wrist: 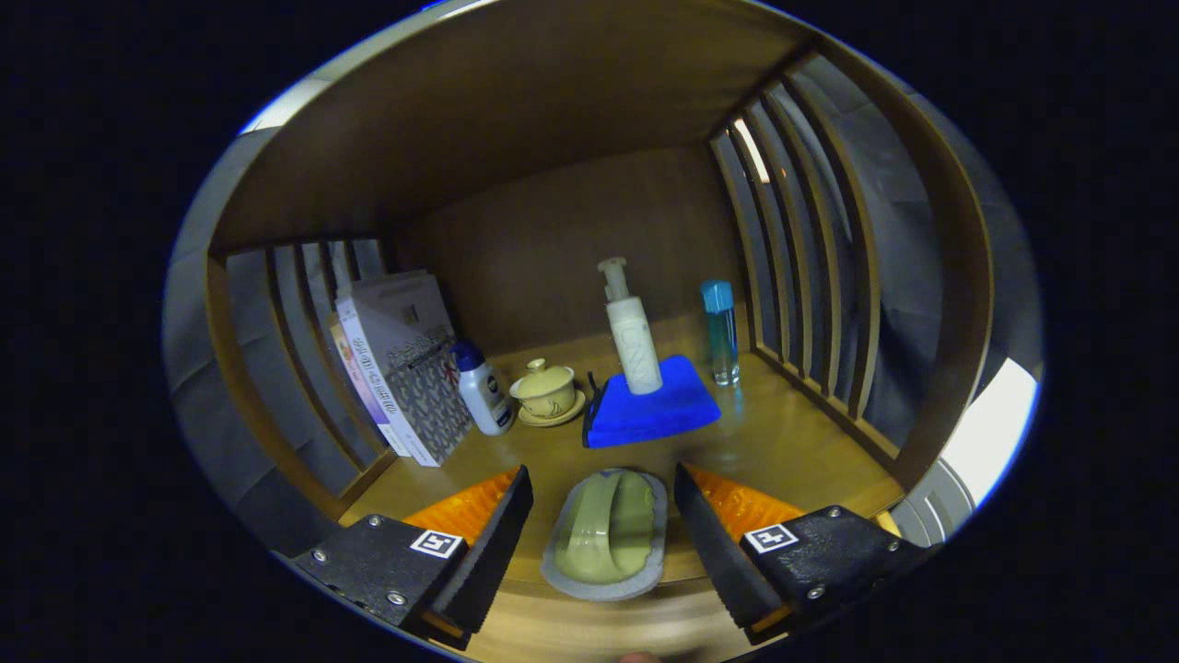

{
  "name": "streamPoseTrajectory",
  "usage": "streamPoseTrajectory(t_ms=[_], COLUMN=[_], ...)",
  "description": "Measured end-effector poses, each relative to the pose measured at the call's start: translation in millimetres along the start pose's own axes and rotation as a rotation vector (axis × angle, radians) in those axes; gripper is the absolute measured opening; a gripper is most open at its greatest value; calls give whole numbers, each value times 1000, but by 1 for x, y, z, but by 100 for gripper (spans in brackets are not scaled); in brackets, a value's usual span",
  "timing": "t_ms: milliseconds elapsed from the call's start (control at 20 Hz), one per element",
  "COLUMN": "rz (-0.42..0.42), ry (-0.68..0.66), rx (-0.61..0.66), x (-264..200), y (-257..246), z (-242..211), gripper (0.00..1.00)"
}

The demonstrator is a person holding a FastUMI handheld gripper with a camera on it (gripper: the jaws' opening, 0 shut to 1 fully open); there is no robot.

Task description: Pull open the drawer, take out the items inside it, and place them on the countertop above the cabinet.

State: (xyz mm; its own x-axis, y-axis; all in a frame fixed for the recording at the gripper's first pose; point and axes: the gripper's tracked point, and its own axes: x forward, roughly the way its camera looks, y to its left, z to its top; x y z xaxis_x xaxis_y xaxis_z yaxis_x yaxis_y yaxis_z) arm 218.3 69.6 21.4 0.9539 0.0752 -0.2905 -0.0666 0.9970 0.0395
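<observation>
Gripper [603, 516] jaws wide, apart from green dish [606, 534] lying between them on countertop [783, 433] w/ pump bottle [632, 331] on blue cloth [649, 410]; prob. near done, drawer state unknown.

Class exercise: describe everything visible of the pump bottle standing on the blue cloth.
The pump bottle is a slim, off-white cylinder, plastic-looking, with a pump head on top and faint lettering down its side. It stands upright on the folded blue cloth, beyond the open gripper, touching nothing else. A lidded cup sits to one side, a clear blue-capped bottle to the other.
</observation>
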Motion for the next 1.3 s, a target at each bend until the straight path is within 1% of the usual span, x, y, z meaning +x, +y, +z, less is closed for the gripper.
streamPoseTrajectory(t_ms=[200,400,600,750,950,1150,1300], rz=[44,59,108,126,131,182,214], ry=[-70,-138,-163,-139,-170,-205,-204], rx=[-74,-133,-136,-133,-112,-112,-133], x=[-39,-75,-111,-130,-166,-209,-235], y=[9,16,30,37,37,53,63], z=[2,-5,-25,-46,-63,-81,-107], gripper=[96,96,95,95,96,95,95])
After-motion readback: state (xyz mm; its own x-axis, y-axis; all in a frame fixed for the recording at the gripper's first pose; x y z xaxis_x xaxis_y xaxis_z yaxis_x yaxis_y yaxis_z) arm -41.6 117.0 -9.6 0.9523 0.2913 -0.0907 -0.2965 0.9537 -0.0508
